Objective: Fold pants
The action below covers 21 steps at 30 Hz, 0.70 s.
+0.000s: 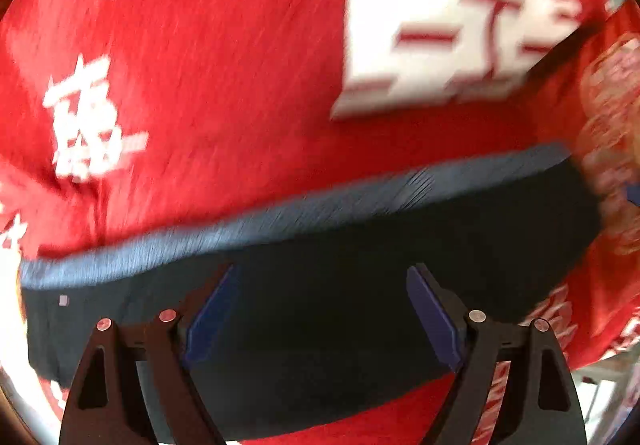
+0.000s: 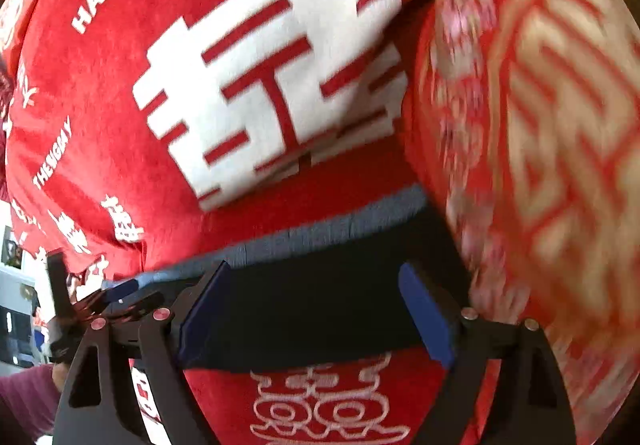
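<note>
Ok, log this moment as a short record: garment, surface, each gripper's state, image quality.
garment: dark pants with a grey-blue waistband, lying across both views
surface: red blanket printed with white characters
beside it: red and gold patterned cushion, to the right
left gripper: jaws wide open over the dark cloth, gripping nothing
right gripper: jaws wide open over the dark cloth, gripping nothing
image quality: both views motion-blurred
</note>
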Motion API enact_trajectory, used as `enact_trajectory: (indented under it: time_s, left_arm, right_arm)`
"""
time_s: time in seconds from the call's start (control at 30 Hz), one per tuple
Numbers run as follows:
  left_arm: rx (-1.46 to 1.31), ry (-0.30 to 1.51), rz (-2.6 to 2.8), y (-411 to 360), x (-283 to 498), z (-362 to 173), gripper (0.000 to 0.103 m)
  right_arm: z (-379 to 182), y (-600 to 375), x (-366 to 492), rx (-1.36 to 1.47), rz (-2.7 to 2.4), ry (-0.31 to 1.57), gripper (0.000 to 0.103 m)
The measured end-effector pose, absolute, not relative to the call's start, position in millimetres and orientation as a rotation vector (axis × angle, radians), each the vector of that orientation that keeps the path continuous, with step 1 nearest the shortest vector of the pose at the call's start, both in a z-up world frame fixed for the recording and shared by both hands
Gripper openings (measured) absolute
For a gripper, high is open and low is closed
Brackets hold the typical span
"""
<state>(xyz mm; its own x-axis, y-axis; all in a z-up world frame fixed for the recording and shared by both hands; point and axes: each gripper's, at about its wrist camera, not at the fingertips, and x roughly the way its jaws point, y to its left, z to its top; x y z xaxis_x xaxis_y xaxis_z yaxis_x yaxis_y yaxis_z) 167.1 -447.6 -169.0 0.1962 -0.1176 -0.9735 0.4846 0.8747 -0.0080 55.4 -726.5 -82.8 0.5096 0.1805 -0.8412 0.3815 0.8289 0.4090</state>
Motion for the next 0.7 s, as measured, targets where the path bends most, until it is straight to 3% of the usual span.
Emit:
enact_trajectory:
  time_s: [0.1, 0.17, 0.27, 0.3, 0.33, 0.37, 0.5, 0.53, 0.57, 0.6, 0.63, 0.7]
  left_arm:
    - [0.332, 1.378, -0.359, -430.7, 163.9, -198.0, 0.086]
    - [0.325, 1.402, -0.328, -422.2, 161.9, -209.6, 0.086]
    - [0.298, 1.410, -0.317, -416.4, 159.9, -218.3, 0.086]
    - [0.297, 1.408, -0.316, -416.9, 160.4, -218.9, 0.086]
    - [0.301, 1.406, -0.313, -418.3, 160.7, -219.0, 0.086]
    - [0.304, 1.405, -0.310, -418.1, 160.8, -218.4, 0.086]
    - [0.306, 1.397, -0.309, -416.3, 159.4, -219.9, 0.089]
    - [0.312, 1.391, -0.302, -415.6, 159.3, -221.3, 0.092]
    - [0.317, 1.388, -0.288, -414.4, 160.0, -221.9, 0.095]
    - [0.311, 1.401, -0.285, -413.4, 161.0, -221.6, 0.095]
    - [0.313, 1.412, -0.280, -413.0, 160.0, -222.0, 0.095]
    - [0.323, 1.391, -0.285, -413.7, 161.8, -212.3, 0.095]
  right_arm:
    - [-119.2, -721.6, 33.7, 0.694, -0.188, 1.119, 0.081]
    - [-149.4, -728.1, 18.6, 0.801, -0.243, 1.170, 0.062]
    - [-177.9, -742.3, 13.1, 0.871, -0.337, 1.162, 0.057]
    - [-184.3, -747.7, 16.1, 0.886, -0.355, 1.144, 0.051]
    - [-185.7, -748.9, 19.5, 0.883, -0.360, 1.137, 0.023]
    - [-183.3, -748.3, 25.6, 0.852, -0.371, 1.145, 0.014]
    - [-168.6, -738.5, 33.4, 0.658, -0.324, 1.156, 0.013]
    - [-178.1, -739.4, 32.0, 0.650, -0.333, 1.198, 0.017]
    - [-188.1, -742.2, 30.5, 0.654, -0.343, 1.235, 0.028]
    - [-192.8, -746.5, 25.7, 0.675, -0.339, 1.229, 0.028]
    - [-187.7, -748.0, 23.4, 0.673, -0.342, 1.220, 0.039]
    - [-170.0, -744.6, 19.4, 0.620, -0.361, 1.222, 0.043]
